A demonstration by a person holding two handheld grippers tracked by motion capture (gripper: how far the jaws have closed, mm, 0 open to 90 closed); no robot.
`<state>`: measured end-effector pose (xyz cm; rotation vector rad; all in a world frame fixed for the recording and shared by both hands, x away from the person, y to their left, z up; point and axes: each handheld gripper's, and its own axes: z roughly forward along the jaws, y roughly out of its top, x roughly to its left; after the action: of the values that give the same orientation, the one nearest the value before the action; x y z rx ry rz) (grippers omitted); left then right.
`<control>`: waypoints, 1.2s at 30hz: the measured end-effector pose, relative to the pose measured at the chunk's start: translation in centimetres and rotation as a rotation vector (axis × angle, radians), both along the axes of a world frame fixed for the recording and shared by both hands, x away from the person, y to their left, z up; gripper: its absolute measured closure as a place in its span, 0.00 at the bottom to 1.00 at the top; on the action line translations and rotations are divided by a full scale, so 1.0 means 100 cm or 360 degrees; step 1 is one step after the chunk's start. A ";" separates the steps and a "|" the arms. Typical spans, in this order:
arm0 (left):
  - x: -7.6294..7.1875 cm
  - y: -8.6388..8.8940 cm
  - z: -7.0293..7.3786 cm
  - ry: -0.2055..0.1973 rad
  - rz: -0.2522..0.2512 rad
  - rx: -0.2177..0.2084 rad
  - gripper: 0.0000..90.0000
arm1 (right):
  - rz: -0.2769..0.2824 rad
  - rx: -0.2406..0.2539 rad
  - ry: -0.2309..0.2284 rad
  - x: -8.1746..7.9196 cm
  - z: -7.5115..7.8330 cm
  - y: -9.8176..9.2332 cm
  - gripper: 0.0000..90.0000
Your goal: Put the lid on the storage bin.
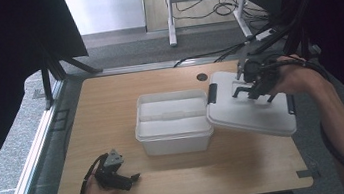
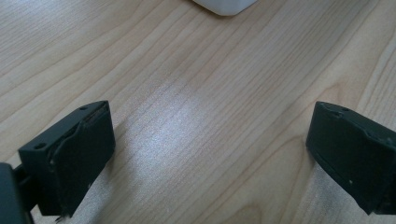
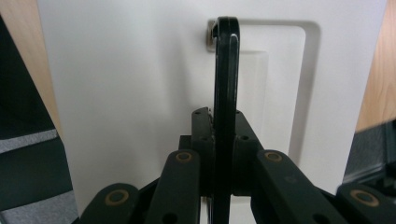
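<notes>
The right claw (image 1: 252,86) is clamped on the black handle (image 3: 227,79) of a white lid (image 1: 252,109), holding it tilted in the air just right of the open white box (image 1: 173,122) at mid-worktop (image 1: 110,100). The lid looks already off; setting it down appears to remain. The left claw (image 1: 120,177) rests wide and empty near the front edge. The right gripper view reveals the pinch on the handle, which the high view leaves too small to judge.
</notes>
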<state>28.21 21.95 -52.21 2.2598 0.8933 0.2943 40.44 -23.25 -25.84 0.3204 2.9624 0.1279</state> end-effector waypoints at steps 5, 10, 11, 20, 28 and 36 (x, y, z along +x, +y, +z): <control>0.000 0.000 0.000 0.0000 0.0001 -0.0002 0.01 | 0.0099 0.0017 -0.0007 0.004 0.004 0.042 0.93; 0.000 0.000 0.000 0.0001 -0.0001 0.0000 0.01 | 0.0190 0.0032 -0.0005 0.010 -0.003 0.094 0.93; 0.000 0.000 0.000 0.0001 -0.0001 -0.0001 0.01 | 0.0209 0.0031 -0.0002 0.011 -0.005 0.106 0.93; 0.000 0.000 0.000 -0.0001 -0.0005 -0.0001 0.01 | 0.0383 0.0004 0.0043 0.028 -0.035 0.201 0.93; 0.000 0.000 0.000 0.0002 -0.0010 -0.0003 0.01 | 0.0355 -0.0043 0.0080 0.038 -0.069 0.220 0.93; 0.000 0.000 0.000 0.0003 -0.0011 -0.0004 0.02 | 0.0317 0.0183 0.0059 0.034 -0.068 0.205 0.60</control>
<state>28.18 21.93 -52.20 2.2609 0.8866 0.2881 43.84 -2.78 -32.63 0.0403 3.0236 0.3202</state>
